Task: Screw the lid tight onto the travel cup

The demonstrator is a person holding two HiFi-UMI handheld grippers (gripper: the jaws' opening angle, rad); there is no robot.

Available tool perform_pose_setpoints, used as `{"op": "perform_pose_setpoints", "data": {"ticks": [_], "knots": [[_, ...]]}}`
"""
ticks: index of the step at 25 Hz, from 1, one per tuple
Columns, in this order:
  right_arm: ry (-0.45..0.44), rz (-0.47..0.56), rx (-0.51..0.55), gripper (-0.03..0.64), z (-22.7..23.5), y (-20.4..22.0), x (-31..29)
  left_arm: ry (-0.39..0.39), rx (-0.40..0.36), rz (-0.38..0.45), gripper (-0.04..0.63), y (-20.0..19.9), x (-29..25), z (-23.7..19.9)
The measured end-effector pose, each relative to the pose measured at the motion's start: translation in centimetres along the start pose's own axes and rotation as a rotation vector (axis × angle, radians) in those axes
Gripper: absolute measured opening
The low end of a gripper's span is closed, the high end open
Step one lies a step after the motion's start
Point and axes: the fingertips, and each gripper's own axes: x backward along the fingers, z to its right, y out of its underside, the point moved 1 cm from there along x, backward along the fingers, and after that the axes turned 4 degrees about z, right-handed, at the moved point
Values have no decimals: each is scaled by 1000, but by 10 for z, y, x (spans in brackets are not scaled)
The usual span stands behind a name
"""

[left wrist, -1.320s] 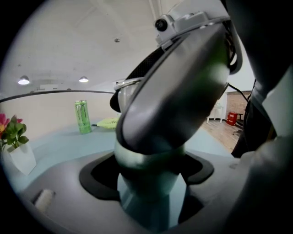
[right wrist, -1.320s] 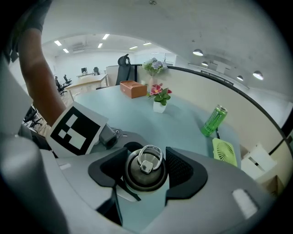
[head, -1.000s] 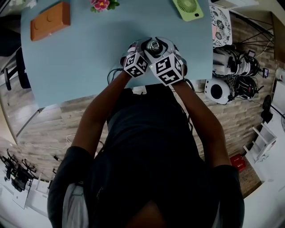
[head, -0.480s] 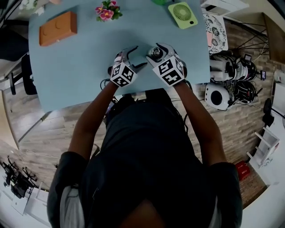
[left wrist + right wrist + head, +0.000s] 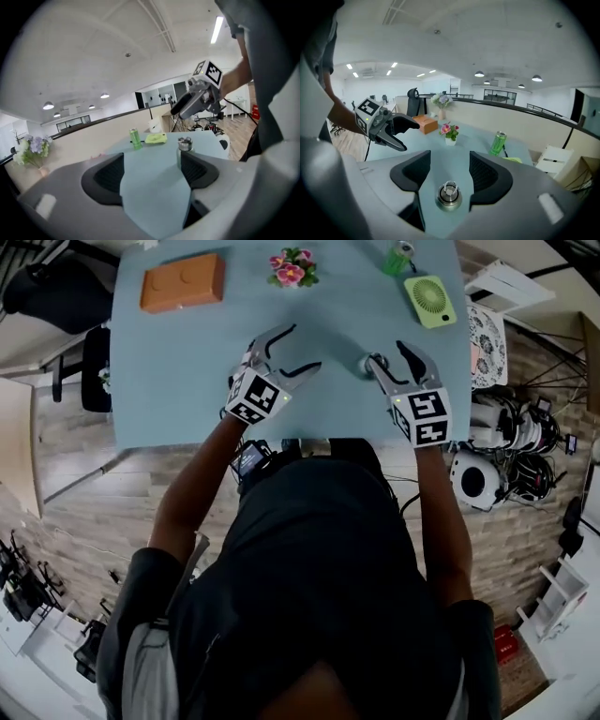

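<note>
Pale blue table (image 5: 169, 371) carries the work. The silver metal travel cup (image 5: 449, 204) stands upright toward the table's near right side, with its ringed lid (image 5: 449, 191) already seated on top. The right gripper (image 5: 450, 161) hangs over it with jaws spread wide; the cup sits in the gap, and nothing appears to clamp it. The left gripper (image 5: 152, 164) is off to the left, also wide and empty, well apart from the cup. Along the far edge lie an orange rectangular box (image 5: 183, 282), a small pot of pink flowers (image 5: 292, 266), a green drinks can (image 5: 498, 143) and a lime-green handheld fan (image 5: 429, 301).

The lid looks on, so this reads as a letting-go or a fresh grip. For a last tightening, the left gripper should pinch the cup's body low to stop it spinning, while the right closes squarely on the lid and turns without tipping it.

A second ago both grippers were huddled together at the cup. Since then they have drawn apart and the left has swung clear.
</note>
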Motion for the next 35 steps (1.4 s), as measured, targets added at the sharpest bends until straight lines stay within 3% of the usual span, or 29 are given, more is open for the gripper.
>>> {"op": "perform_pose_setpoints", "data": {"ticks": [5,12,17,24,35], "knots": [[40,185,-109,259,3,-66,38,-78,-16,76,430,-38,54,-35],[-2,385,-162,259,-26,-140,90,-169,4,99,428,-61,136,-63],[-26,420,-122,258,-58,-171,119,-250,18,126,428,-82,191,-75],[13,459,-72,250,-78,-196,155,-357,54,144,428,-111,254,-80],[40,475,-51,249,-97,-198,177,-395,24,159,428,-124,291,-68]]}}
